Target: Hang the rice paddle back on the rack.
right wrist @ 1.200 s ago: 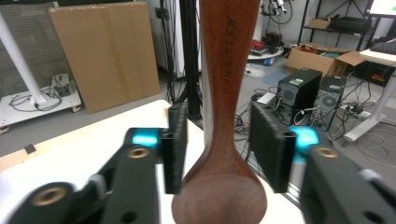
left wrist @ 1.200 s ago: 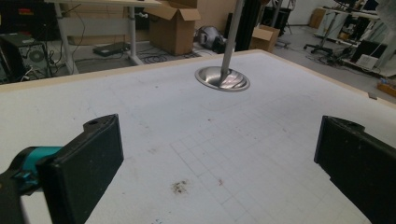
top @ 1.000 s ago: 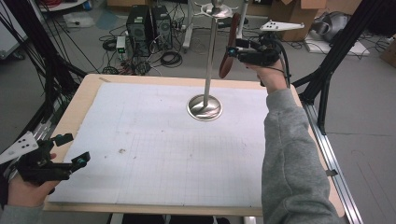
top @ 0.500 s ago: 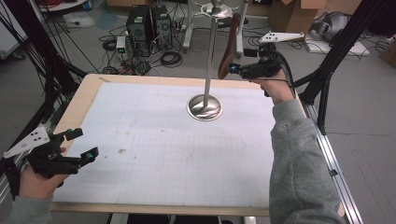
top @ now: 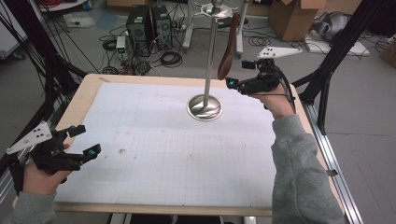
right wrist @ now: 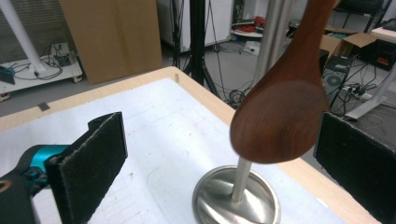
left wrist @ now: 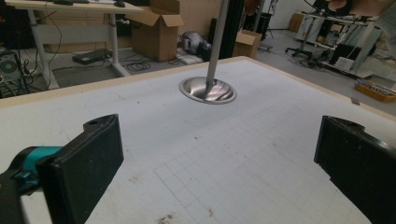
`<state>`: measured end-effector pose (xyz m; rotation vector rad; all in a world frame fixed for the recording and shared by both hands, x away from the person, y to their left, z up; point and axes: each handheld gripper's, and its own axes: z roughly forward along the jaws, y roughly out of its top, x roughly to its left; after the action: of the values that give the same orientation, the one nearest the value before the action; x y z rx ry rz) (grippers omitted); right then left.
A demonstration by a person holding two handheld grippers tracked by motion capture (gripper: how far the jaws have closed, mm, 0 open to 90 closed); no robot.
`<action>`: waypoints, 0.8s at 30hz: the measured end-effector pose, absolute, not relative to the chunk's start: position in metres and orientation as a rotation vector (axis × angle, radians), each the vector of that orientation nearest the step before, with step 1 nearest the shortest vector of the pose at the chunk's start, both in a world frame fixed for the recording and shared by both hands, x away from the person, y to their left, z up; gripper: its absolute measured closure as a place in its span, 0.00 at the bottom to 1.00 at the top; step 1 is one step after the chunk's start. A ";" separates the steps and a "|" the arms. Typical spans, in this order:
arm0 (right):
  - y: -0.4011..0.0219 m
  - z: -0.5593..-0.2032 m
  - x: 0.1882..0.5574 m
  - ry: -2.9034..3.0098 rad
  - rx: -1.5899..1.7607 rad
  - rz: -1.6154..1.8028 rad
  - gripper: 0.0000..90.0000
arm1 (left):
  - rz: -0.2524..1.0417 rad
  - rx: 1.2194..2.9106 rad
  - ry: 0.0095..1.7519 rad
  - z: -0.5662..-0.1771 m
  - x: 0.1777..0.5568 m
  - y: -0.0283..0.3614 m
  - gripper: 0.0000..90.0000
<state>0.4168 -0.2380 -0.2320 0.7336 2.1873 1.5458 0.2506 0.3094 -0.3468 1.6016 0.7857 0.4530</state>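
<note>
A dark wooden spoon (top: 225,65) hangs bowl-down from the top of a steel stand (top: 210,60) with a round base (top: 204,107). My right gripper (top: 239,73) is just right of the spoon, level and pointing at it. Its jaws have just been opening and are now open. In the right gripper view the spoon bowl (right wrist: 280,116) hangs free ahead of the gripper (right wrist: 224,161), touching neither pad, above the base (right wrist: 238,200). My left gripper (top: 88,140) is open and holds nothing at the mat's near left. In its own view the gripper (left wrist: 219,172) faces the stand base (left wrist: 208,89).
A white gridded mat (top: 154,149) covers the wooden table (top: 86,93). Black frame posts (top: 343,42) stand at both sides. Computer towers (top: 147,25), cables and cardboard boxes (top: 292,18) lie on the floor beyond the far edge.
My right hand has drawn back from the spoon, lower and nearer the person, with its jaws wider. The spoon stays hanging on the stand. The left hand has barely shifted.
</note>
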 end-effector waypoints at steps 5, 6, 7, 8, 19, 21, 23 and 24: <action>-0.240 -0.238 0.407 2.187 0.731 1.568 0.02 | 0.450 1.601 0.785 -0.347 0.253 0.309 0.02; -0.241 -0.240 0.406 2.186 0.736 1.571 0.02 | 0.450 1.599 0.784 -0.347 0.253 0.309 0.02; -0.242 -0.242 0.404 2.190 0.736 1.571 0.02 | 0.446 1.598 0.784 -0.347 0.254 0.309 0.02; -0.242 -0.244 0.403 2.191 0.741 1.574 0.02 | 0.446 1.599 0.784 -0.347 0.254 0.309 0.02; -0.252 -0.265 0.384 2.201 0.769 1.562 0.02 | 0.453 1.565 0.779 -0.343 0.258 0.313 0.02; -0.254 -0.267 0.381 2.206 0.757 1.557 0.02 | 0.455 1.559 0.781 -0.343 0.259 0.314 0.02; -0.256 -0.271 0.378 2.209 0.762 1.578 0.02 | 0.453 1.556 0.784 -0.343 0.260 0.314 0.02; -0.257 -0.273 0.377 2.211 0.759 1.580 0.02 | 0.452 1.558 0.783 -0.343 0.261 0.314 0.02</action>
<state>0.3770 -0.2575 -0.2732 0.7590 2.2114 1.5803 0.2610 0.3140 -0.3426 1.5584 0.7826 0.4516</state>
